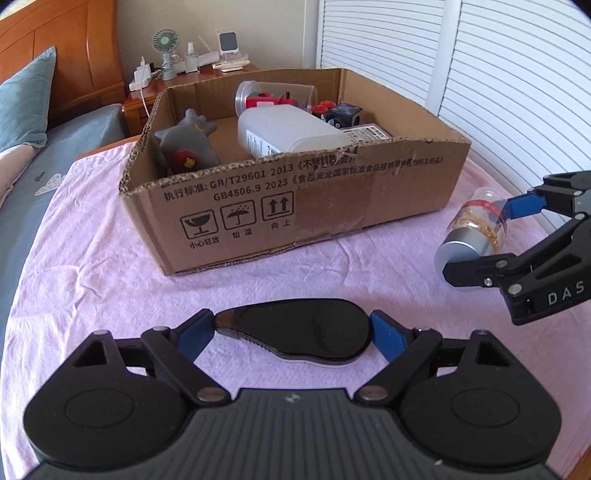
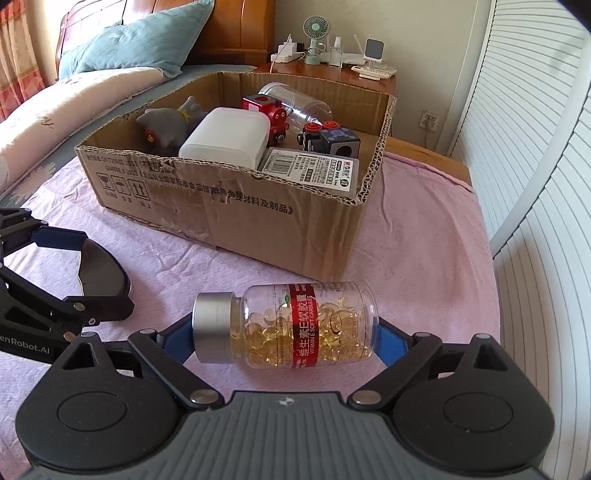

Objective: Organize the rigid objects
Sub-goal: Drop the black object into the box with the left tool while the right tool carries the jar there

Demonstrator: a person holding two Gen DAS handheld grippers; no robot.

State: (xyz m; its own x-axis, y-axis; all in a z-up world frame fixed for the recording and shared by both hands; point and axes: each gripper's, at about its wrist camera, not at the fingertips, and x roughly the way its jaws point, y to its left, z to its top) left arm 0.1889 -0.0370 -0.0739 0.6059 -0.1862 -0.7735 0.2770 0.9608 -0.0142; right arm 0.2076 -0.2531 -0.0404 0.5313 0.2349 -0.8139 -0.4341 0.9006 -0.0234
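**A:** What does the left wrist camera show that the other doesn't?

**B:** It shows the left gripper (image 1: 291,323) spread wide around a black case (image 1: 295,334) that lies flat on the pink cloth (image 1: 92,258), in front of the cardboard box (image 1: 332,206). One blue pad sits against each end of the case. The right camera sees only part of that case, at its left edge, half hidden by a finger.

**A:** And the right wrist camera?

**B:** There the right gripper (image 2: 284,332) is also spread wide. The capsule bottle (image 2: 306,325) lies on its side between the pads, with its silver cap to the left. One pad is against the cap and the other against the base. The red label and the yellow capsules show clearly. In the left view the same bottle is small, at the right edge beside the box. Neither view shows whether the bottle is off the cloth.

**A:** What is in the box?

**B:** The right view looks down into it. There are a grey toy (image 2: 166,125), a white container (image 2: 229,136), a red toy train (image 2: 269,114), a clear jar (image 2: 295,99), a black toy block (image 2: 338,138) and a labelled packet (image 2: 310,166). In the left view the box's near wall hides most of the packet. That view has the printed symbols on the wall facing the camera.

**A:** What is behind the box?

**B:** A green fan (image 2: 316,27) stands on the bedside table.
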